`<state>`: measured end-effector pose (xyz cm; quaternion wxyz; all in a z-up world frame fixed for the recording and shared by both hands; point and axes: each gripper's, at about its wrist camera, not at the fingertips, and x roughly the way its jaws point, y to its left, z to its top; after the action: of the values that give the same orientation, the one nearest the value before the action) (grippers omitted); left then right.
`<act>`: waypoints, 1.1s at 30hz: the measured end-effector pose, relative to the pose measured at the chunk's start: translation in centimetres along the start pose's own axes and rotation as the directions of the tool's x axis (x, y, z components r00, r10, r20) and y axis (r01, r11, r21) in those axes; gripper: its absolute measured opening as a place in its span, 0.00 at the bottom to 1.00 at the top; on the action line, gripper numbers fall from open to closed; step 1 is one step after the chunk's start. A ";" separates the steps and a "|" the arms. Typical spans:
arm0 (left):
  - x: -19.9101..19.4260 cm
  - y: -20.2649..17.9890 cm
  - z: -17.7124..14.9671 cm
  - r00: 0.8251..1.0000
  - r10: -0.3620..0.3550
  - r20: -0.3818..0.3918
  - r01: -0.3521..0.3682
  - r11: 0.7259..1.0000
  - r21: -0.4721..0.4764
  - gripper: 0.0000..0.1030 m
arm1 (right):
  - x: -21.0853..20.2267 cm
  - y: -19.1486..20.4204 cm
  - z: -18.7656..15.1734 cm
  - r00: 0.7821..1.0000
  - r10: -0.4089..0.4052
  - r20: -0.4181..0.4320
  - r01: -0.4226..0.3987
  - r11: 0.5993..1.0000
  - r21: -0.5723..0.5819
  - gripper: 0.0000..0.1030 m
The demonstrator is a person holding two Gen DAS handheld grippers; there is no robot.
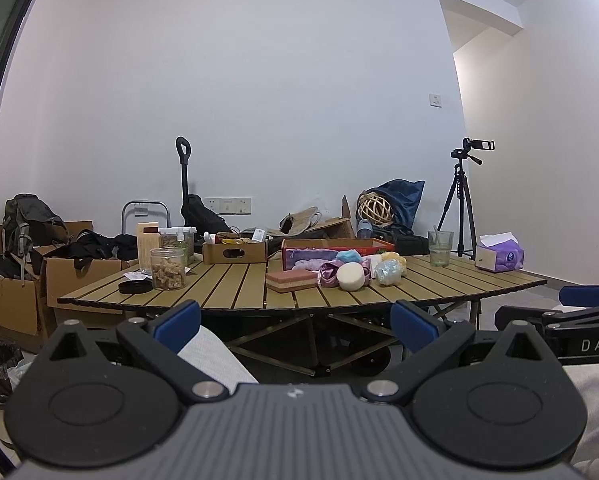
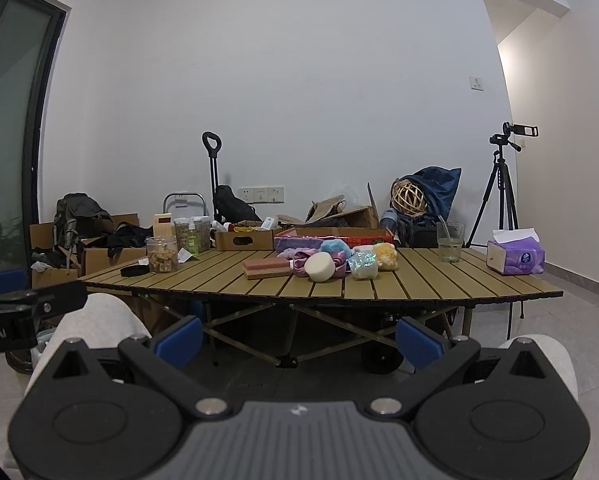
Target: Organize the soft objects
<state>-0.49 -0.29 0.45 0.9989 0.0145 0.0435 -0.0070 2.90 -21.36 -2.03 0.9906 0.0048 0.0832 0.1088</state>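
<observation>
**Two open grippers wait low in front of the table**

Left wrist view: The left gripper (image 1: 295, 326) sits low, below the table (image 1: 235, 280) edge. Its blue jaws are wide apart and hold nothing. At 12 o'clock, well away, the soft things lie in a bunch on the table: a pink sponge (image 1: 292, 281), a white round sponge (image 1: 352, 276), a purple cloth (image 1: 328, 273) and a blue puff (image 1: 349, 256).

Right wrist view: The right gripper (image 2: 298, 341) is low too, jaws wide and holding nothing. The same sponge (image 2: 266, 267) bunch sits at 12 o'clock. A tissue box (image 2: 516, 257) is at 2 o'clock.
</observation>
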 end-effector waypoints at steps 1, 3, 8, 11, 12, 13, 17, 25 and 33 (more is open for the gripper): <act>0.0 0.0 0.0 1.000 0.000 0.000 0.000 1.000 0.000 1.00 | 0.0 0.0 0.0 1.000 0.000 -0.001 0.000 1.000 0.001 1.00; 0.0 0.0 0.0 1.000 0.000 0.000 0.000 1.000 0.000 1.00 | -0.1 -0.1 -0.1 1.000 0.000 -0.002 0.000 1.000 0.002 1.00; 0.0 0.0 0.0 1.000 -0.001 0.001 0.001 1.000 0.000 1.00 | 0.0 -0.2 -0.1 1.000 0.001 -0.004 -0.001 1.000 0.007 1.00; 0.0 0.0 0.0 1.000 0.000 0.000 0.000 1.000 0.000 1.00 | 0.0 -0.3 -0.1 1.000 0.001 -0.006 -0.001 1.000 0.007 1.00; 0.0 0.0 0.0 1.000 0.001 0.000 -0.001 1.000 0.000 1.00 | 0.0 -0.3 -0.1 1.000 0.001 -0.006 -0.001 1.000 0.007 1.00; 0.0 0.0 0.0 1.000 0.000 0.000 0.000 1.000 0.000 1.00 | 0.0 -0.3 -0.1 1.000 0.000 -0.006 0.000 1.000 0.007 1.00; 0.0 0.0 0.0 1.000 0.000 0.000 0.000 1.000 0.000 1.00 | 0.0 -0.3 -0.1 1.000 0.000 -0.006 0.000 1.000 0.007 1.00; 0.0 0.0 0.0 1.000 0.001 0.000 -0.001 1.000 0.000 1.00 | 0.0 -0.3 0.0 1.000 0.001 -0.006 -0.001 1.000 0.007 1.00; 0.0 -0.1 0.1 1.000 0.001 0.000 -0.001 1.000 0.000 1.00 | 0.1 -0.4 -0.1 1.000 -0.001 -0.009 0.001 1.000 0.012 1.00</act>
<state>-0.46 -0.35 0.51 0.9989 0.0144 0.0438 -0.0064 3.10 -21.72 -2.16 0.9902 0.0101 0.0882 0.1079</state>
